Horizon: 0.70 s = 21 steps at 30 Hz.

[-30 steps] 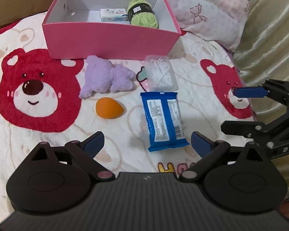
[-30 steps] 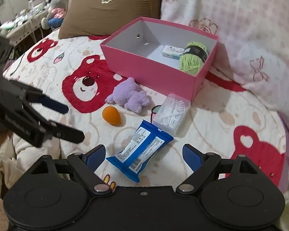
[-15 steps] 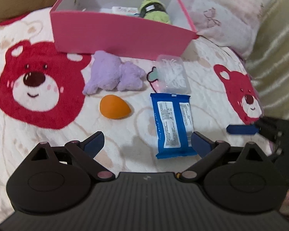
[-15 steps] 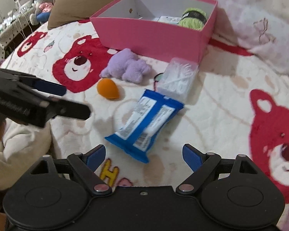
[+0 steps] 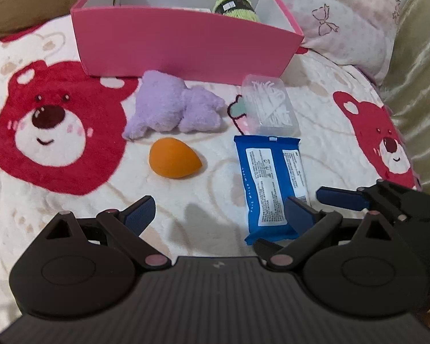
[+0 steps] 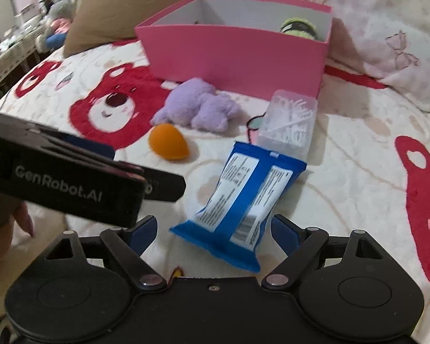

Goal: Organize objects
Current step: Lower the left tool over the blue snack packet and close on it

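The blue wipes pack point(image 6: 240, 200) lies between the open right claw's point(image 6: 215, 229) fingers.

"GenRobot.AI" on the left claw point(image 6: 146, 183), wipes pack point(image 6: 243, 197) print too small to read

Black left gripper point(image 6: 146, 169) marked "GenRobot.AI"; right gripper point(image 6: 215, 229) black, blue-padded jaws.

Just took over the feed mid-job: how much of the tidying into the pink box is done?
Done: a green yarn ball sits inside the pink cardboard box. In hand: nothing yet; the right tongs are open around the near end of the blue wet-wipes packet. Left on the bedspread: that packet, the purple plush toy, orange egg-shaped sponge and clear plastic swab case.
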Available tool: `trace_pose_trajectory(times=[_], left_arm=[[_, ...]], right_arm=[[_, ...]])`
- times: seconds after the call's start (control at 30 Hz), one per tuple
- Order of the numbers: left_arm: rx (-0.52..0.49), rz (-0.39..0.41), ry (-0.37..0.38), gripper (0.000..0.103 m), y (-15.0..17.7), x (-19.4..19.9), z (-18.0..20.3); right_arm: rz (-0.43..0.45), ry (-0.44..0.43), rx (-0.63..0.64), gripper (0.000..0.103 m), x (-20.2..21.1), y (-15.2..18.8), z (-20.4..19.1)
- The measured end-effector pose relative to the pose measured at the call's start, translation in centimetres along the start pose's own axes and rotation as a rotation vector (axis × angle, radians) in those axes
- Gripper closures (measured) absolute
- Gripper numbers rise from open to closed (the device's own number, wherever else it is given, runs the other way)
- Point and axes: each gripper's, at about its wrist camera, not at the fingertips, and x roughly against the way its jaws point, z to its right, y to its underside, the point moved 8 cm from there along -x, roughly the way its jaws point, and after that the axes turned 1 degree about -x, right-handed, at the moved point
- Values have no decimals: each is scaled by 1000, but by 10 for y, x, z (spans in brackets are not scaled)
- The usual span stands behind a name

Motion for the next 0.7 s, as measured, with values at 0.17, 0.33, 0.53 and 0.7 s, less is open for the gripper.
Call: trace_pose_trajectory(times=[0.17, 0.33, 0.53, 0.7], left_arm=[[39, 13, 47, 8, 1, -7, 1], [-27, 61, 61, 9, -1, -8, 15], [-28, 70, 93, 15, -3, -18, 20], [13, 41, 145, 39, -3, -28, 21]], right_arm=[[19, 52, 15, 14, -11, 5, -4], [34, 75, -49, 15, -18, 8, 2], [84, 92, -40, 26, -18, 10, 4], [134, 90, -9, 31, -16, 11, 1]])
